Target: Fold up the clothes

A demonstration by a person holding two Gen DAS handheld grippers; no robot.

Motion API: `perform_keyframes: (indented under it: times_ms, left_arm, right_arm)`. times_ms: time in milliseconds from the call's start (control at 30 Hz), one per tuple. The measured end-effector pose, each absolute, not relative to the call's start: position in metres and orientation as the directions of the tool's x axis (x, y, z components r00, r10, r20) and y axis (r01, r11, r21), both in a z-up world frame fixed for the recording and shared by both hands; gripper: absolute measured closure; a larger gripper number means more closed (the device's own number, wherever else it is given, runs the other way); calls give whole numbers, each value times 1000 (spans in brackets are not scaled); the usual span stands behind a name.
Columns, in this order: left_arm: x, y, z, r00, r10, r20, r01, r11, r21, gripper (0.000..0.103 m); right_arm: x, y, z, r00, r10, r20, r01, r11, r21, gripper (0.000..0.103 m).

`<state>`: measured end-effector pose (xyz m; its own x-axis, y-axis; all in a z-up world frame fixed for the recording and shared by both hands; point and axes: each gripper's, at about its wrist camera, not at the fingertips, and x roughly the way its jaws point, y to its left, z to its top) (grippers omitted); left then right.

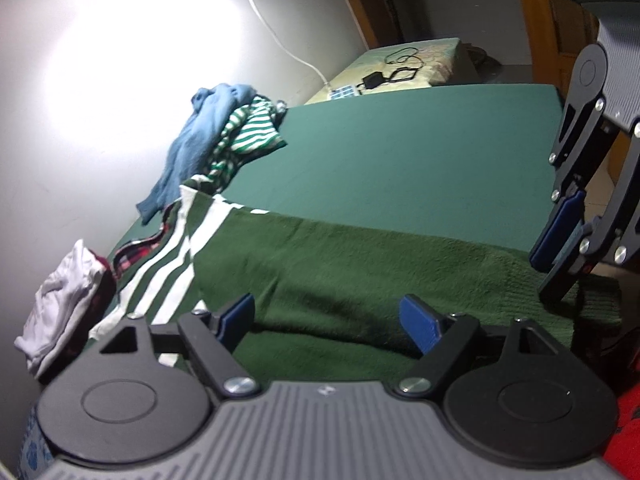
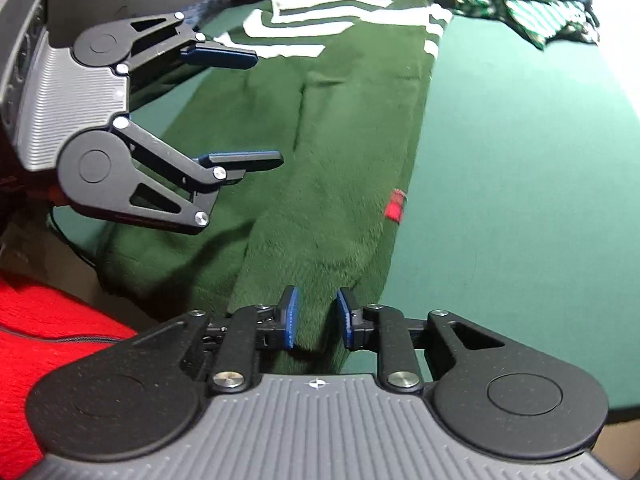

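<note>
In my left wrist view the left gripper (image 1: 332,320) sits at the bottom of the frame with its jaws wide apart and nothing between the pads; they hover over the sweater (image 1: 360,272). The sweater is dark green with white stripes at its far-left end, and it lies folded lengthwise across the near part of the green table (image 1: 400,152). At the right edge of that frame I see the right gripper (image 1: 560,236) tilted down over the sweater's hem.

In my right wrist view the right gripper (image 2: 316,316) is at bottom centre, jaws a little apart. The sweater's (image 2: 340,152) hem edge runs up between the blue pads, but I see a gap on each side, so it is not clamped. The left gripper (image 2: 256,108) reaches in from the left of the frame, spread wide above the sweater.

A red tag (image 2: 396,206) shows on the sweater's right edge. At the upper left of my left view lie a blue garment (image 1: 200,144) and a green-and-white striped one (image 1: 248,132); a folded white cloth (image 1: 60,304) sits at the left edge.
</note>
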<state>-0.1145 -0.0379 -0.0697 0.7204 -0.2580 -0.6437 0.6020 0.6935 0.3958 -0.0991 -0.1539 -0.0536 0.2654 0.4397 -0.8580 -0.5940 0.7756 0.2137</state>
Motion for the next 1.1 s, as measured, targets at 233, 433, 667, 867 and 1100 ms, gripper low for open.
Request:
perform_keyframes:
  times_ms: [233, 433, 667, 867, 1100]
  left_arm:
    - [-116, -58, -94, 615, -308, -726, 711, 615, 341, 54]
    - [-125, -59, -96, 571, -346, -745, 750, 588, 302, 61]
    - [-130, -52, -87, 562, -356, -747, 765, 566, 306, 56]
    - [-108, -49, -68, 614, -357, -704, 728, 601, 330, 50]
    - [-93, -55, -89, 585, -297, -754, 731, 596, 332, 54]
  right_arm:
    - [-101, -154, -62, 243, 440, -864, -564, 789, 243, 91]
    - [-105, -163, -57, 241, 430, -870, -571, 788, 231, 98]
    - [-98, -159, -56, 219, 399, -891, -579, 788, 211, 95]
    - [-70, -164, -41, 331, 440, -835, -554, 807, 206, 91]
    - [-46, -162, -60, 276, 475, -835, -593, 768, 241, 92]
